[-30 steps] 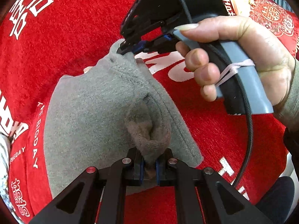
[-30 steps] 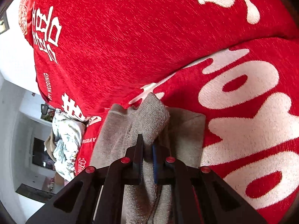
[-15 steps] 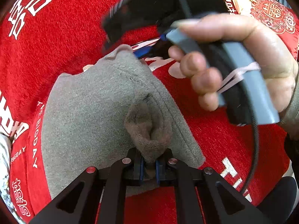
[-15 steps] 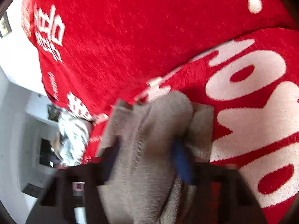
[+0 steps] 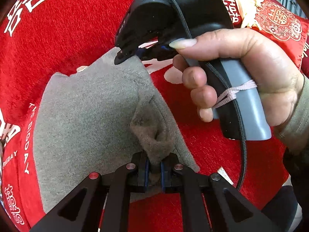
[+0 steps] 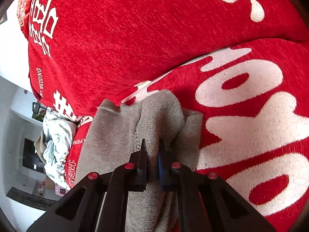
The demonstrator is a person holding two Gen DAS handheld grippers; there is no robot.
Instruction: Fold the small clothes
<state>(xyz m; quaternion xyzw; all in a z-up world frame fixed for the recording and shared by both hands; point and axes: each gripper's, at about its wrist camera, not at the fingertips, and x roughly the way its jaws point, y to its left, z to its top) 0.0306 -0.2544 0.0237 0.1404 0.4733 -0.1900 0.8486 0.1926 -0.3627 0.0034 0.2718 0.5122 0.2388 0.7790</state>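
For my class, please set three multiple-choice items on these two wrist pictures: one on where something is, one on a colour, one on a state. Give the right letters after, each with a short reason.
1. Where does the right tool grip the grey garment, seen from the left wrist?
A. At its far edge
B. At its near edge
C. Nowhere

2. What colour is the cover beneath the garment?
A. Blue with yellow stripes
B. Red with white lettering
C. Plain green

3. How does the left tool stand?
A. Wide open above the cloth
B. Shut on nothing
C. Shut on a bunched fold of the garment

Key: 1 A, its tip bites the edge farthest from the left wrist camera; 2 B, red fabric with white characters surrounds the garment; 3 C, grey cloth is pinched between the pads.
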